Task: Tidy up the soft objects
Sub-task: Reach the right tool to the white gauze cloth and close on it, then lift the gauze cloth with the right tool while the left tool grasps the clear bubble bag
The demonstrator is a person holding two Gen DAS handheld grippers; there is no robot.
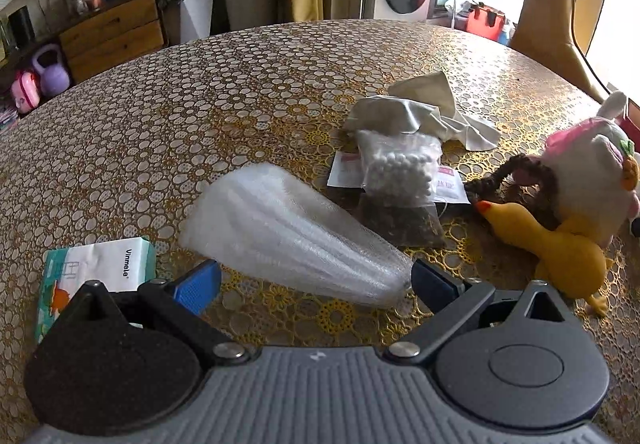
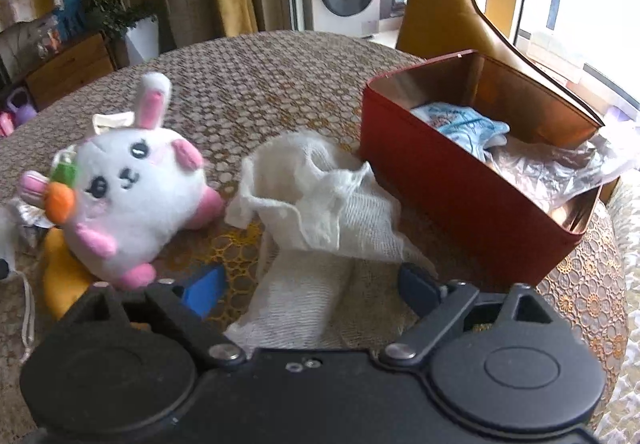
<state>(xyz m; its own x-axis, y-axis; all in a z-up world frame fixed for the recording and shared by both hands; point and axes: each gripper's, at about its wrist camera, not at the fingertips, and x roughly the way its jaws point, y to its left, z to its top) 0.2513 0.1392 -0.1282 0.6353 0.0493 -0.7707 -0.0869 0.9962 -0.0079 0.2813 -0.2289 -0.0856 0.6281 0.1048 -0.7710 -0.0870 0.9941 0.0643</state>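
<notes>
Both sets of jaws stand released, nothing pinched. Left gripper [image 1: 316,284] straddles the near end of the bubble-wrap roll [image 1: 288,232]; right gripper [image 2: 312,286] has the gauze cloth [image 2: 320,203] lying between its fingers, pads not seen pressing it.

Key relation, left side: roll lies just ahead of the jaws, long axis running from far-left to near-right, its narrower near end sitting almost against the right finger. The axis is skewed to the jaw line, so a grip there looks like it would catch the tail only.

Right side: gauze runs from under the gripper out toward the far side, bunched and crumpled there, a flatter strip near. Red box [image 2: 460,179] sits touching or just beside the cloth's far-right edge, open top, already holding a light-blue packet [image 2: 460,123] and crinkled clear film [image 2: 560,167]. Right hand is the nearer one to the box; likely drop point.

Looks: roll is translucent white, ribbed, squashy. Gauze is an off-white loose weave, limp.

Elsewhere on the lace-covered table [image 1: 240,83]: plush rabbit [image 2: 132,183] left of the gauze, yellow rubber chicken [image 1: 560,244], bag of white balls [image 1: 400,167], tissue pack [image 1: 100,268].
</notes>
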